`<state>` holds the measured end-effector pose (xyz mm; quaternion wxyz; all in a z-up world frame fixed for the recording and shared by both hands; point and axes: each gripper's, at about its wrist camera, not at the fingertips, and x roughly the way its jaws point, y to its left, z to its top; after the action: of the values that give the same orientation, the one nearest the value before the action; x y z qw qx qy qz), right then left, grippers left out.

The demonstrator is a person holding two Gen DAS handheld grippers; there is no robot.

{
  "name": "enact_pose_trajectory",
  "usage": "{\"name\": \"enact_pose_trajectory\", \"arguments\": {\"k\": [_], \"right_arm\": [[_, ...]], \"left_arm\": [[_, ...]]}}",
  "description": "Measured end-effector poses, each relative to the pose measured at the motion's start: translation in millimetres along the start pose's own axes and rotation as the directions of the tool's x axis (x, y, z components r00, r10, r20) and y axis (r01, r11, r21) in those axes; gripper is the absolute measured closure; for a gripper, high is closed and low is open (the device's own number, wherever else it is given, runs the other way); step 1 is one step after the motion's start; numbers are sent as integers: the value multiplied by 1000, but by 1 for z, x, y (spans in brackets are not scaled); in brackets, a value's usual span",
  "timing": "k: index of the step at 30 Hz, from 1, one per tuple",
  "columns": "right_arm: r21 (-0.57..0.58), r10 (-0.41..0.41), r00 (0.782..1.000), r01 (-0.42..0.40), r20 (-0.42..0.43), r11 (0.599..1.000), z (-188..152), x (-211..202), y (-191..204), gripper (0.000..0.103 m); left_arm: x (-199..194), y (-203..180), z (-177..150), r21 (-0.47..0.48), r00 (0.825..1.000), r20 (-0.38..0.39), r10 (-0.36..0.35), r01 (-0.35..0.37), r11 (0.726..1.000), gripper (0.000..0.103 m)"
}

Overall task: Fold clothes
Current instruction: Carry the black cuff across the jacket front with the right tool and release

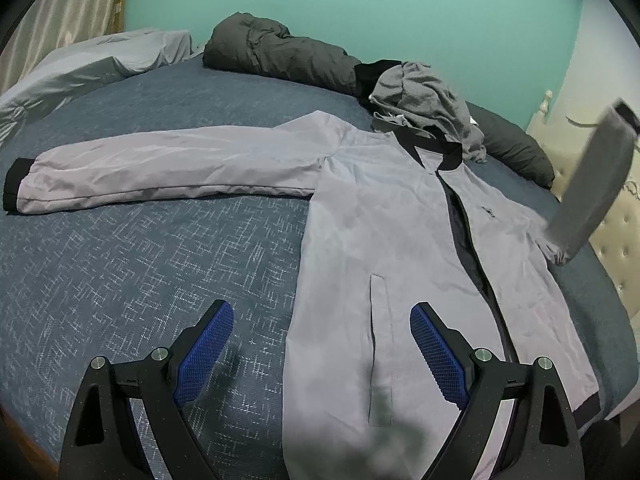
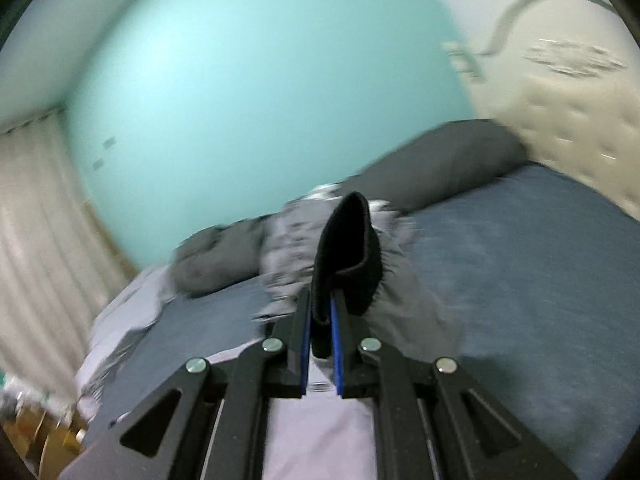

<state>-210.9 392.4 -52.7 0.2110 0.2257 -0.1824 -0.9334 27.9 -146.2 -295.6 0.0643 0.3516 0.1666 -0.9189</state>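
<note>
A pale lilac-grey jacket (image 1: 384, 216) with black collar and cuffs lies face up on the blue bed (image 1: 140, 260), its left sleeve (image 1: 160, 172) stretched out flat. My left gripper (image 1: 322, 344) hovers open above the jacket's lower left edge, blue pads wide apart, nothing between them. The jacket's right sleeve (image 1: 588, 184) is lifted into the air at the right, blurred. In the right wrist view my right gripper (image 2: 320, 312) is shut on that sleeve's black cuff (image 2: 348, 256), which sticks up past the fingertips, with lilac sleeve cloth (image 2: 404, 300) hanging behind it.
A grey garment (image 1: 428, 100) is bunched by the jacket's collar. A dark rolled quilt (image 1: 276, 52) and dark pillow (image 1: 516, 148) lie at the bed's far side, light bedding (image 1: 92, 64) at far left. A cream tufted headboard (image 1: 612, 240) borders the right. Teal wall (image 1: 360, 8) behind.
</note>
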Motion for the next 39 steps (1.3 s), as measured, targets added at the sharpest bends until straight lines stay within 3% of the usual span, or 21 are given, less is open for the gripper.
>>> {"name": "enact_pose_trajectory", "arguments": {"k": [4, 9, 17, 26, 32, 33, 35, 39], "right_arm": [[-91, 142, 987, -149, -74, 985, -13, 39, 80, 95], [-128, 214, 951, -246, -221, 961, -60, 95, 147, 95], [-89, 282, 869, -345, -406, 935, -164, 159, 201, 95], [-52, 277, 792, -362, -544, 931, -249, 188, 224, 93], [-83, 209, 778, -317, -592, 945, -272, 188, 217, 83], [-72, 215, 787, -311, -578, 948, -271, 184, 211, 81], [-38, 216, 821, -278, -529, 960, -264, 171, 189, 58], [18, 150, 859, -162, -489, 987, -273, 152, 136, 54]], "left_arm": [[2, 3, 1, -17, 1000, -12, -7, 7, 1000, 10], [4, 8, 2, -32, 1000, -21, -8, 8, 999, 10], [4, 22, 5, -73, 1000, -25, 0, -2, 997, 10], [7, 29, 6, -88, 999, -37, 7, -10, 996, 10], [9, 27, 6, -78, 999, -40, 2, -5, 997, 10], [11, 27, 6, -76, 999, -41, 1, -4, 997, 10], [12, 24, 6, -70, 999, -42, 0, -3, 998, 10], [15, 15, 6, -42, 999, -48, -4, 2, 999, 10]]}}
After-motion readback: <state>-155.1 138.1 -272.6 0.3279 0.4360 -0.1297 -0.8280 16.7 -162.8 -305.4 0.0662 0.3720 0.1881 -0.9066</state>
